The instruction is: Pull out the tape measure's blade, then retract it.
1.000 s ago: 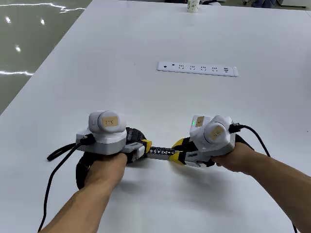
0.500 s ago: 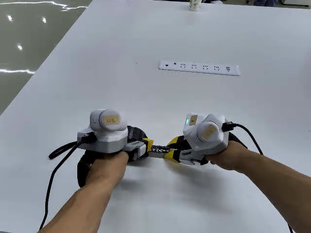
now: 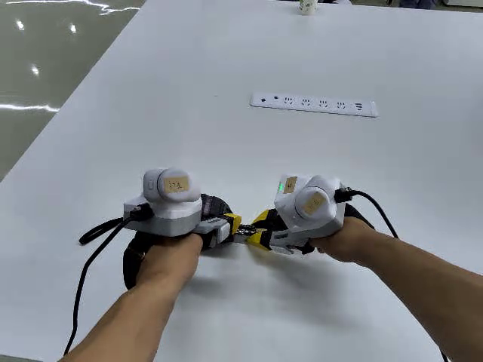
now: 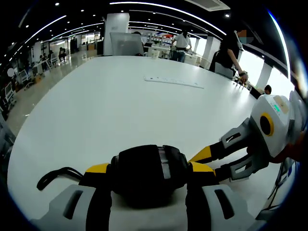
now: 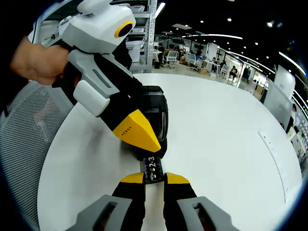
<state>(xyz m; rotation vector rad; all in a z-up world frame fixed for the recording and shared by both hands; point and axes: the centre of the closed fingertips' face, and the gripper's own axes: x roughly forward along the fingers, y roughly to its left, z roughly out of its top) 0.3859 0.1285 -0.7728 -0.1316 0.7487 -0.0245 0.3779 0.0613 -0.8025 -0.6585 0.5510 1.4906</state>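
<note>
The left tongs [image 4: 149,167] are clamped on the black body of the tape measure [image 4: 149,180], with one yellow-tipped jaw at each side. The right tongs [image 5: 154,178] are closed on the blade [image 5: 152,164], of which a short length shows outside the body. The tape measure is held close to the near edge of the table [image 3: 189,90]; whether it touches the table cannot be told.

In the head view the two tongs are seen tip to tip, the blade nearly hidden between them. A white power strip [image 3: 313,104] is seen well apart toward the far edge, and a white cup [image 3: 306,6] at that edge. In the right gripper view the figures "2" and "3" can be read on the blade. Small lettering on the left tongs' yellow jaw tip cannot be read with certainty.
</note>
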